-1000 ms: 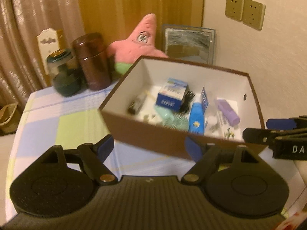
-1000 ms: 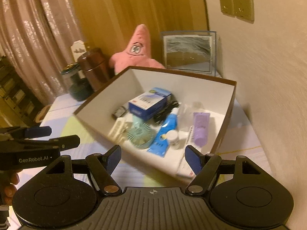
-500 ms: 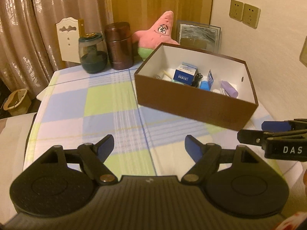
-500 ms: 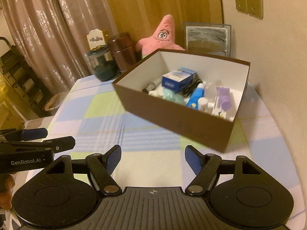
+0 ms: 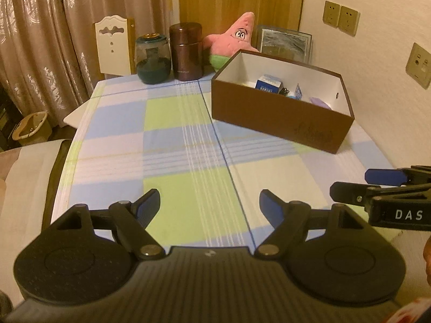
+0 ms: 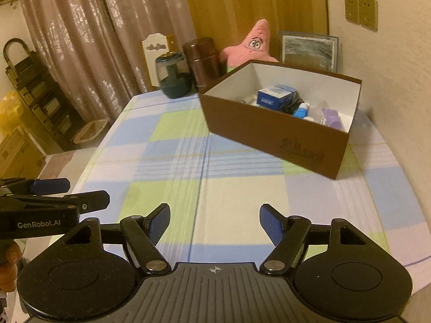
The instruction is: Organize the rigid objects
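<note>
A brown cardboard box (image 5: 280, 115) (image 6: 272, 132) with a white inside stands at the far right of the table. It holds a blue-and-white carton (image 6: 276, 98), a blue tube (image 6: 300, 111), a purple bottle (image 6: 332, 117) and other small items. My left gripper (image 5: 210, 206) is open and empty, low over the near edge of the checked tablecloth. My right gripper (image 6: 215, 222) is open and empty, also near the front edge. Each gripper shows at the side of the other's view, the right one (image 5: 377, 185) and the left one (image 6: 62, 193).
At the back stand a dark green glass jar (image 5: 153, 59), a brown canister (image 5: 187, 49), a pink star plush (image 5: 237, 40), a framed picture (image 5: 284, 43) and a white chair back (image 5: 114, 47). The wall is on the right, curtains on the left.
Both grippers have pulled back and away from the box, from right over it to the table's near edge. The box and its contents stay in place. Both grippers stay open.
</note>
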The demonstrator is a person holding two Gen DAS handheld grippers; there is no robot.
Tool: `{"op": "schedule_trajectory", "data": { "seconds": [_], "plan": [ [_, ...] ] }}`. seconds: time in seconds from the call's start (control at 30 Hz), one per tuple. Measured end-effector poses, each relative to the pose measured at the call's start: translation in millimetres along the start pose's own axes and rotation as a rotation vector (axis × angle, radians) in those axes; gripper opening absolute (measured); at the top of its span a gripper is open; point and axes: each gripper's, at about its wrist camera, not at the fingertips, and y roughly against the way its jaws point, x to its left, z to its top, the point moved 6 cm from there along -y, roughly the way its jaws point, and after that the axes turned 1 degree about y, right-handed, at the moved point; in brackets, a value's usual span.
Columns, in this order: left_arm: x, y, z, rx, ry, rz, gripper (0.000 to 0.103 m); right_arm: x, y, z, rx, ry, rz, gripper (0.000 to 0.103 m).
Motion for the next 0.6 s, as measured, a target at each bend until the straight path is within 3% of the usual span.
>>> {"op": "schedule_trajectory", "data": {
  "seconds": [0.6],
  "plan": [
    [35,47,-56,0.014,0.049,0.044,0.079,52,8,-40,0.040,0.057,0.039,0.073]
  ]
}}
